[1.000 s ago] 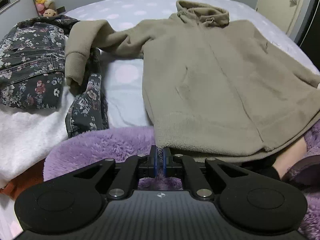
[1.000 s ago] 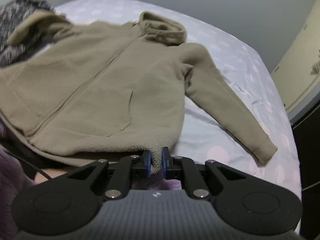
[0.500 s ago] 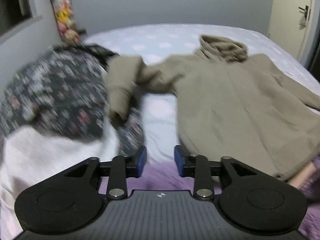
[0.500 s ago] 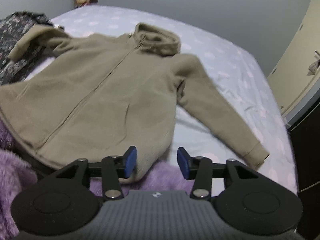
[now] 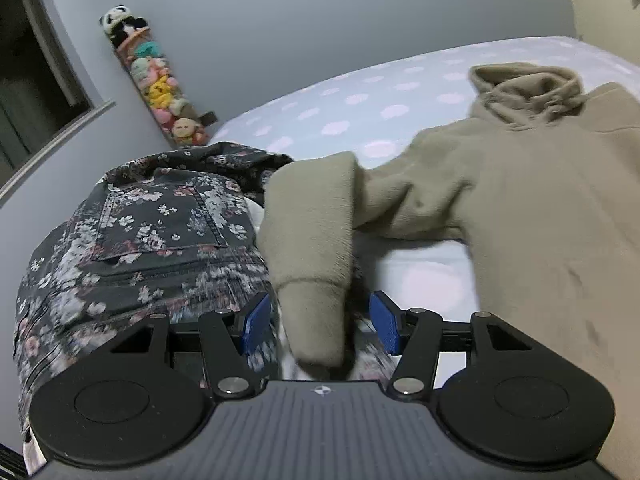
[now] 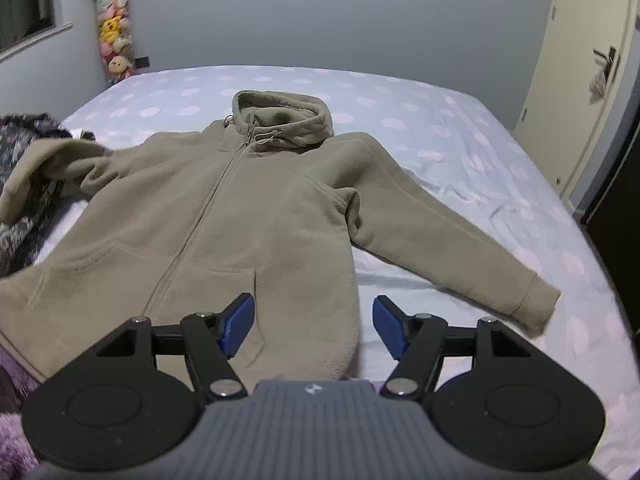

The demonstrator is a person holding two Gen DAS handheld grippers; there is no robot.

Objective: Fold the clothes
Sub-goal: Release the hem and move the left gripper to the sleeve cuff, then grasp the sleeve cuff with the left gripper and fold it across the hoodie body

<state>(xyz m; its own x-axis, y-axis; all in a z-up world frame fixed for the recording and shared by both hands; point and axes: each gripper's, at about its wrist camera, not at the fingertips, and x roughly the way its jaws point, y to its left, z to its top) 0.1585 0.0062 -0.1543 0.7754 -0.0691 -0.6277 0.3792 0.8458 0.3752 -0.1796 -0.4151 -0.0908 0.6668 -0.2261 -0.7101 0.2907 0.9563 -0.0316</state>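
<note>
A beige fleece zip-up hooded jacket (image 6: 248,216) lies face up and spread flat on a bed with a pale lilac sheet dotted with white spots (image 6: 460,128), its hood toward the far wall at the top of the frame and its hem toward the cameras.

In the left wrist view, the jacket's sleeve cuff (image 5: 316,320) sits at lower centre, directly between the blue-padded fingers of the left gripper (image 5: 320,326). The sleeve runs away toward the upper right, bending back to the shoulder. The jaws are opening, and the pads stand clear of the cuff on both sides, so nothing is gripped. This gripper looks best placed to take the cuff.

The cuff rests over a dark floral-print denim garment (image 5: 152,248), which fills the left half of the frame and could get caught up in a grasp.

In the right wrist view, the right gripper (image 6: 314,326) hovers above the jacket's lower hem corner. Its jaws are opening too, with fleece seen in the gap but no contact. The other sleeve (image 6: 452,240) stretches to the right, its cuff at the frame's lower right.

Stuffed toys (image 6: 112,40) hang in the far upper-left corner. A fuzzy purple blanket (image 6: 12,440) shows at lower left.
</note>
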